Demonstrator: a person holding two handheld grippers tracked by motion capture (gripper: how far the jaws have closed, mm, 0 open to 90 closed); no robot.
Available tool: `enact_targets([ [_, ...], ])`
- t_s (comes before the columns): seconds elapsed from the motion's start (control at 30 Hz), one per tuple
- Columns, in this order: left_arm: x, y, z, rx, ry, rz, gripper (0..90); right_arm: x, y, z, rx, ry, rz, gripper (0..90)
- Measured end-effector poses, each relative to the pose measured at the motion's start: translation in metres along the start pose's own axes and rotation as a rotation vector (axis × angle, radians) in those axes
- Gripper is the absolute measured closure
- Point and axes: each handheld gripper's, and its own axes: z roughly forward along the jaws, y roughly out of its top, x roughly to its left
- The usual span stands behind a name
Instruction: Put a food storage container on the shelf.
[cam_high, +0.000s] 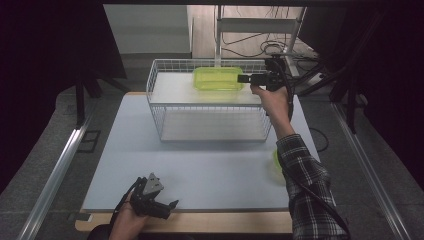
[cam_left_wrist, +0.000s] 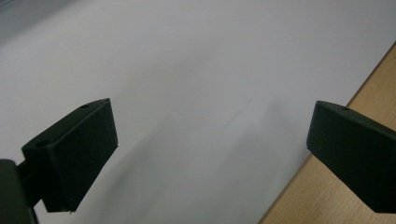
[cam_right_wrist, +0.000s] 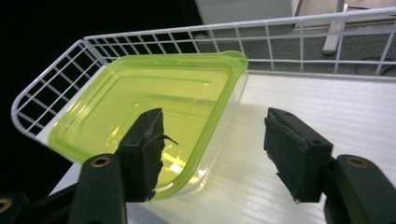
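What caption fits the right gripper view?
Open right tongs straddle the rim of a green container on the wire rack's top shelf.

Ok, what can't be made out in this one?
- Green thing on the table, high view: mostly hidden behind the checked sleeve.
- Container, right gripper view: near corner hidden behind a jaw of the open right gripper.
- Left gripper, left gripper view: jaws cut off by the frame.

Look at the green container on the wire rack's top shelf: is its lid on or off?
On. The green container on the wire rack has a flat yellow-green lid covering its whole top, rim to rim.
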Motion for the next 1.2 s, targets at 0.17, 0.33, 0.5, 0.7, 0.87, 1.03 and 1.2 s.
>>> enact_targets([
  [0.17,0.0,0.0,0.0,-0.002,0.003,-0.002,1.9,0.004,-0.005,-0.007,0.003,0.023,-0.036,32.8],
  [0.33,0.0,0.0,0.0,0.001,0.004,0.003,1.9,0.009,-0.012,-0.015,0.0,0.043,-0.066,28.4],
  [0.5,0.0,0.0,-0.001,0.0,0.005,0.004,1.9,0.014,-0.02,-0.021,-0.001,0.044,-0.116,24.2],
  [0.7,0.0,0.0,-0.001,0.0,0.006,0.005,1.9,0.018,-0.031,-0.028,0.007,0.061,-0.147,21.2],
  [0.87,0.0,0.001,-0.001,-0.006,0.007,0.002,1.9,0.02,-0.041,-0.033,0.014,0.061,-0.179,18.9],
  [1.03,0.001,0.001,-0.003,-0.016,-0.006,-0.019,2.2,0.023,-0.053,-0.038,0.019,0.073,-0.213,15.7],
  [1.2,0.001,0.002,-0.004,-0.023,-0.024,-0.043,2.5,0.026,-0.068,-0.042,0.037,0.079,-0.253,13.0],
])
